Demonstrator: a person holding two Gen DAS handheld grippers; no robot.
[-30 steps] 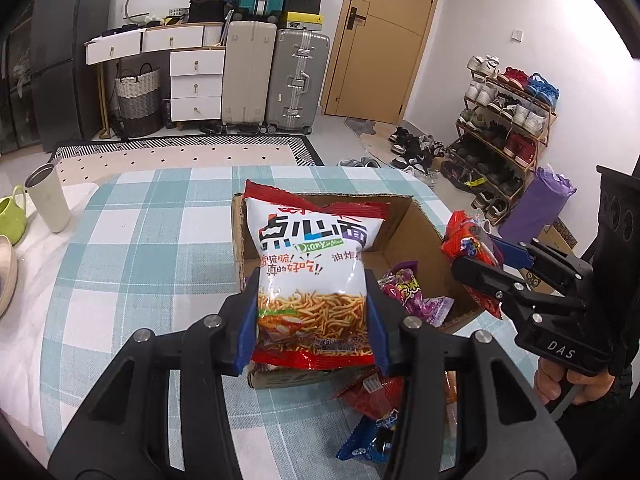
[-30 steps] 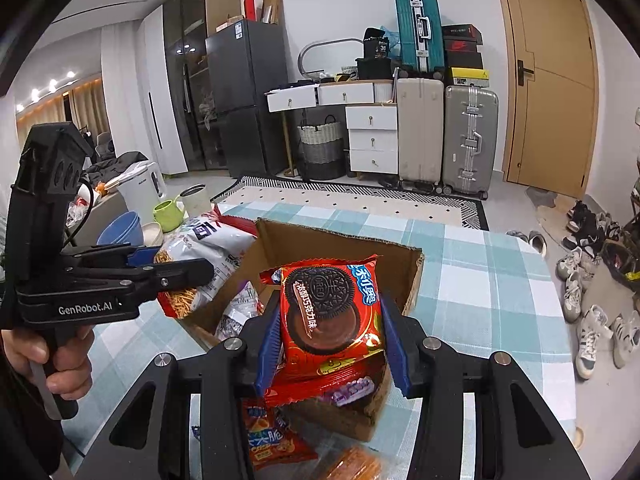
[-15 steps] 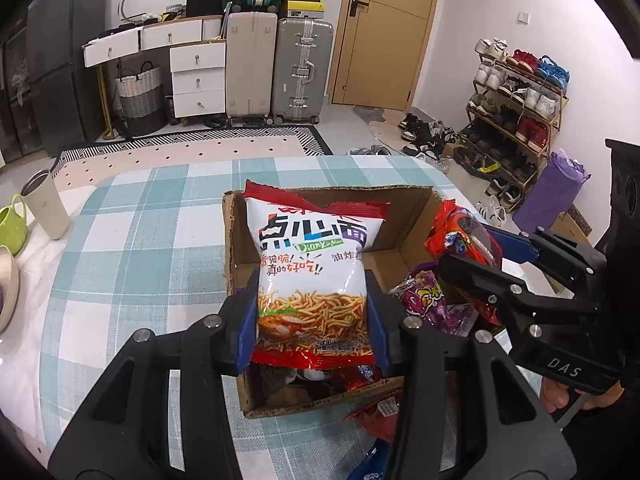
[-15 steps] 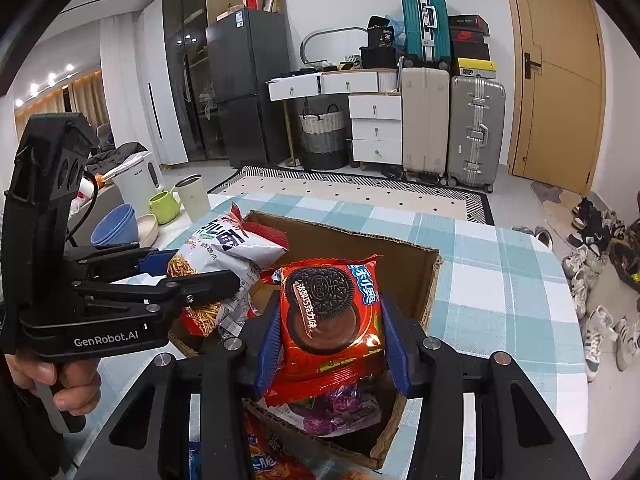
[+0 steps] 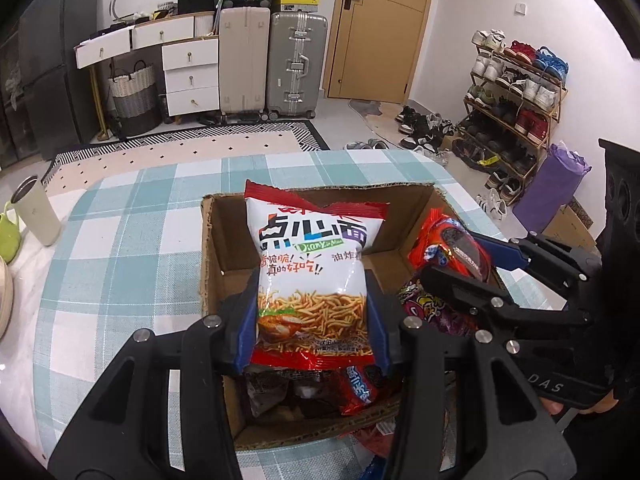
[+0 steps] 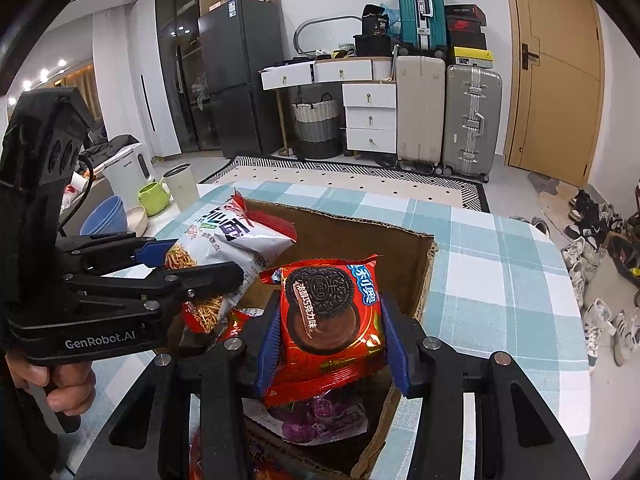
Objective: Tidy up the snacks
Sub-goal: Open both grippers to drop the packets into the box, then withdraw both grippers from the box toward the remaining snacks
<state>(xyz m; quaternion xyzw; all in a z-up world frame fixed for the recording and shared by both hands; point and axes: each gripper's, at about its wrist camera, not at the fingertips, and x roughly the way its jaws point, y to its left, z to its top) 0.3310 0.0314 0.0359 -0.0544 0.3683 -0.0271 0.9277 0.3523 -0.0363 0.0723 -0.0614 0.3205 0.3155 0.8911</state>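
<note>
A desk covered in a teal-and-white checked cloth carries an open cardboard box, its flaps raised and its floor already strewn with packets, among them a purple wrapper and a red one.

Left hand-held gripper: the blue-padded jaws are drawn in against both side edges of a white-and-red noodle-snack bag, which stands upright between them, its lower part above the box interior and its red top seam level with the far wall. In the right wrist view the same bag lies tilted over the left wall of the box.

Right hand-held gripper: the jaws are closed on the sides of a red chocolate-sandwich-biscuit packet, held upright above the near right part of the box. From the left wrist view this packet sits over the right wall.

A person's hand grips the left tool's handle.

Beside the desk stand a cream tumbler, a green mug and blue bowls.
</note>
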